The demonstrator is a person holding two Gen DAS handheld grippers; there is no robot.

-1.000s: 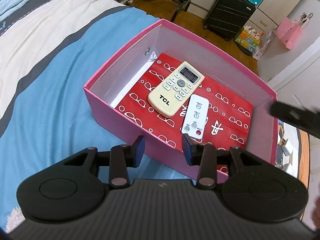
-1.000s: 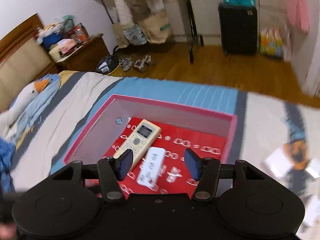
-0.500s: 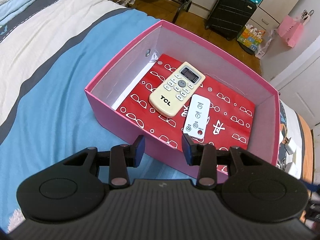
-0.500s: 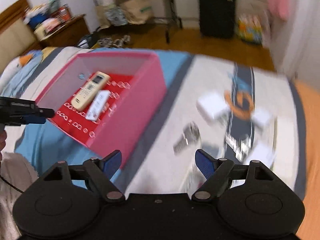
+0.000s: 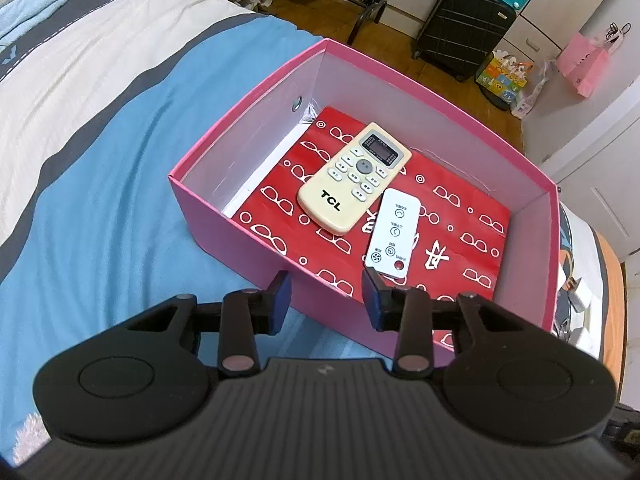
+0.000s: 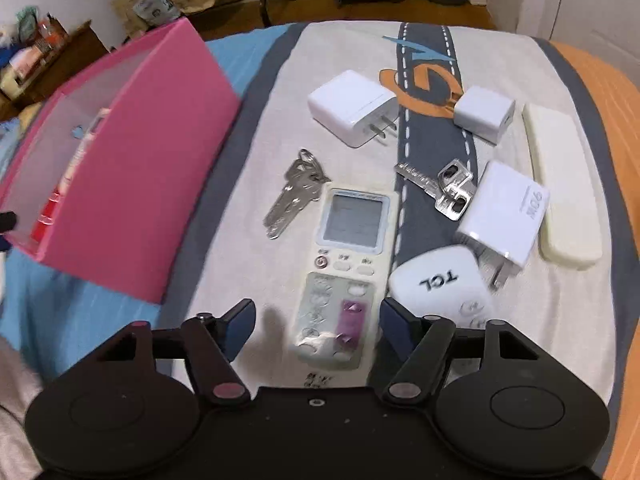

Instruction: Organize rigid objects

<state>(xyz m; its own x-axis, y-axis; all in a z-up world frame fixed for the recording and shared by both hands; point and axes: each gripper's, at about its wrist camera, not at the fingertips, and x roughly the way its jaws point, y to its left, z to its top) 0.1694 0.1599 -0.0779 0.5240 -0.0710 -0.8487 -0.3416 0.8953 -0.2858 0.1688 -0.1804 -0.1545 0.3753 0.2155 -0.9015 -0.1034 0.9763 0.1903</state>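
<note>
The pink box sits on the bed, lined with red patterned paper. A cream TCL remote and a small white remote lie in it. My left gripper hovers at the box's near wall, jaws drawn in narrow, holding nothing. My right gripper hangs low over a pale remote with a big screen. Its jaws are closing, with the remote's lower end between them and the pads clear of it. The pink box stands to its left.
Loose on the bedspread lie two key bunches, a white plug charger, a small cube charger, a 90W charger, a white TCL remote and a cream bar. A suitcase stands on the floor beyond.
My right gripper swung from over the box to the right and down above the loose items, its jaws standing wider than a second ago. The left gripper and box stayed put.
</note>
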